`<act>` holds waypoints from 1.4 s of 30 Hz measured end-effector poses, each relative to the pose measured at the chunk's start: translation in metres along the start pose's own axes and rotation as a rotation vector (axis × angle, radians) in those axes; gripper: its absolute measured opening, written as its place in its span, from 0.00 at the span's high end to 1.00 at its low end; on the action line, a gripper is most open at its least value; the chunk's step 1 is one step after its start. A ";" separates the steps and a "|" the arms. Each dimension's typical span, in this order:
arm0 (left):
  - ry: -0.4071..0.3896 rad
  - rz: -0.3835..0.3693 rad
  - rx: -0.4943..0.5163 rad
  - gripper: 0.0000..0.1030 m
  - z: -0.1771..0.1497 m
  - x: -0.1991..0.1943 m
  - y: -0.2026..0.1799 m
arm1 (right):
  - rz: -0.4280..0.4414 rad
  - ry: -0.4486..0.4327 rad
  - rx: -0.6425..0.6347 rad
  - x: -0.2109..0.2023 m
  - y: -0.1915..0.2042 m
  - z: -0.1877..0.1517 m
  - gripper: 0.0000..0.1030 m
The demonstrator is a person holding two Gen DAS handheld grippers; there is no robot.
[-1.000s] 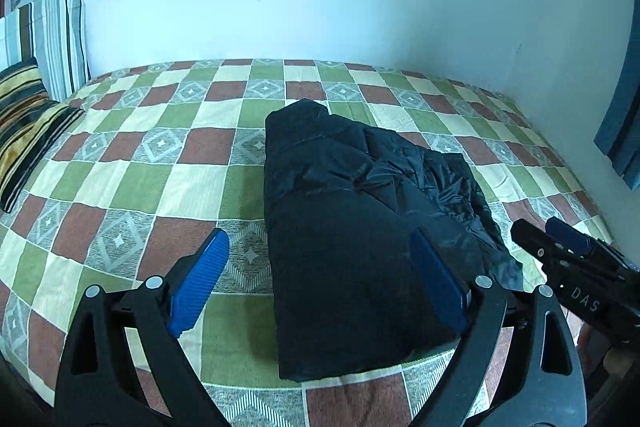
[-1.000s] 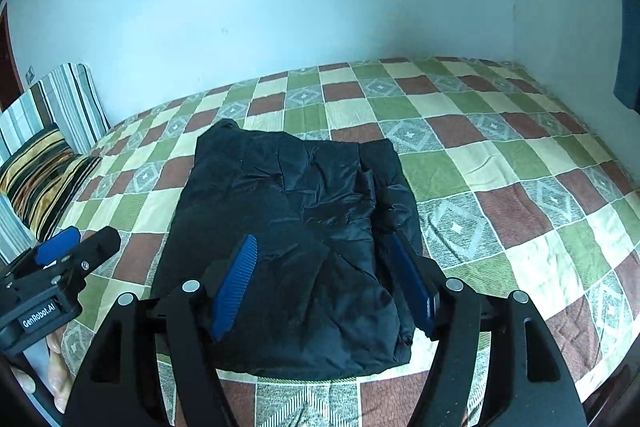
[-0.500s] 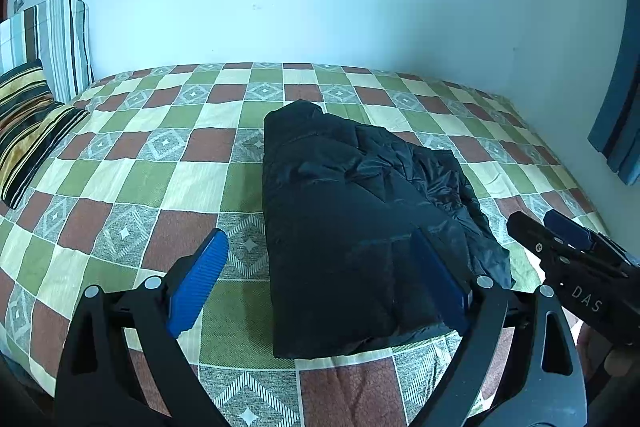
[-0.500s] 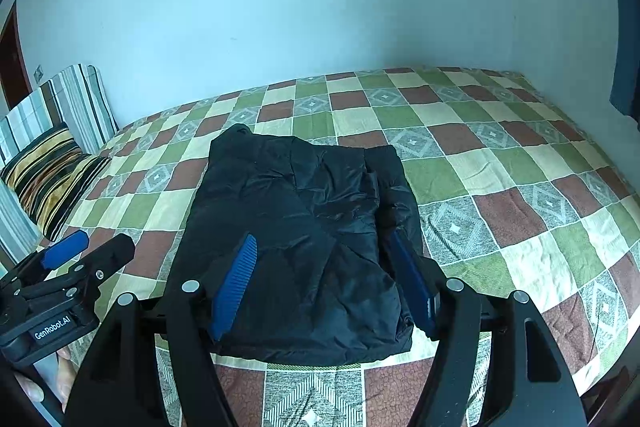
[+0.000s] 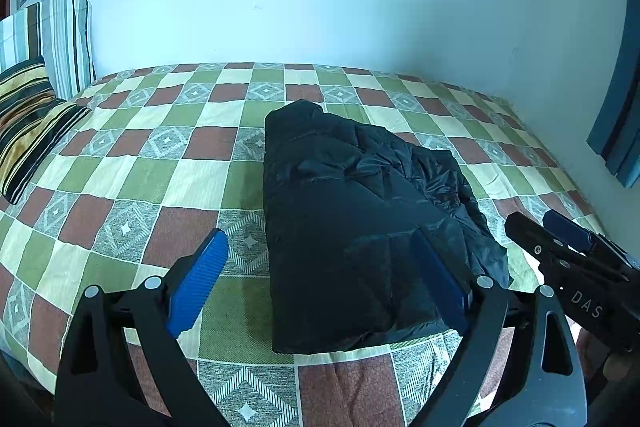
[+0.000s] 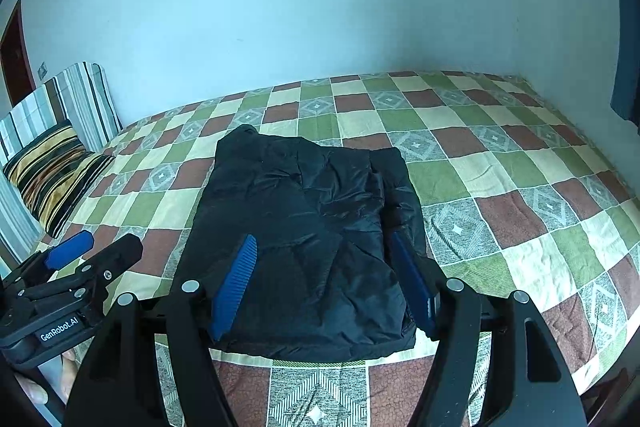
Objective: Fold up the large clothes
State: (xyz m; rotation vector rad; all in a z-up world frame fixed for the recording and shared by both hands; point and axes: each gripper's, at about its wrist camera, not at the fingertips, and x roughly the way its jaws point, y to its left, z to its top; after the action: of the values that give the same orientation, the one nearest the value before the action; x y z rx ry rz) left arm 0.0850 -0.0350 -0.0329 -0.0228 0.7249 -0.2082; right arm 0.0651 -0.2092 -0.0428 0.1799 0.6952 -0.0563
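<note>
Your left gripper (image 5: 320,283) and right gripper (image 6: 326,279) both hang spread and empty, and over the last second you've drawn them back and up. The jacket (image 6: 308,239) lies folded near the bed's (image 6: 520,187) near edge, so the fold looks finished.

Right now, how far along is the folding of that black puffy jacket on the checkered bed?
Mostly done, it seems: the black puffy jacket lies on the checkered bedspread as a compact rectangle with nothing trailing out. Nothing is in hand; the left gripper and the right gripper are both open above the near edge, apart from the fabric. What is left, if anything, may be one more fold or smoothing the wrinkled top.
</note>
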 end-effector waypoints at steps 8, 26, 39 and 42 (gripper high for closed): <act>-0.001 0.002 -0.005 0.10 0.000 -0.001 0.002 | -0.003 0.000 -0.005 -0.001 0.002 -0.001 0.34; -0.018 0.008 -0.008 0.10 0.000 -0.009 0.004 | -0.011 -0.017 -0.030 -0.007 0.008 0.000 0.27; -0.029 0.022 -0.009 0.10 0.001 -0.013 0.005 | -0.012 -0.018 -0.031 -0.009 0.008 0.000 0.27; -0.035 0.024 -0.006 0.10 0.001 -0.014 0.004 | -0.014 -0.018 -0.031 -0.008 0.009 0.000 0.27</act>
State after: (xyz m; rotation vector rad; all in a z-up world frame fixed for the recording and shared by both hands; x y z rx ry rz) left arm 0.0763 -0.0279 -0.0230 -0.0230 0.6908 -0.1825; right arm 0.0596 -0.2005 -0.0363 0.1446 0.6794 -0.0600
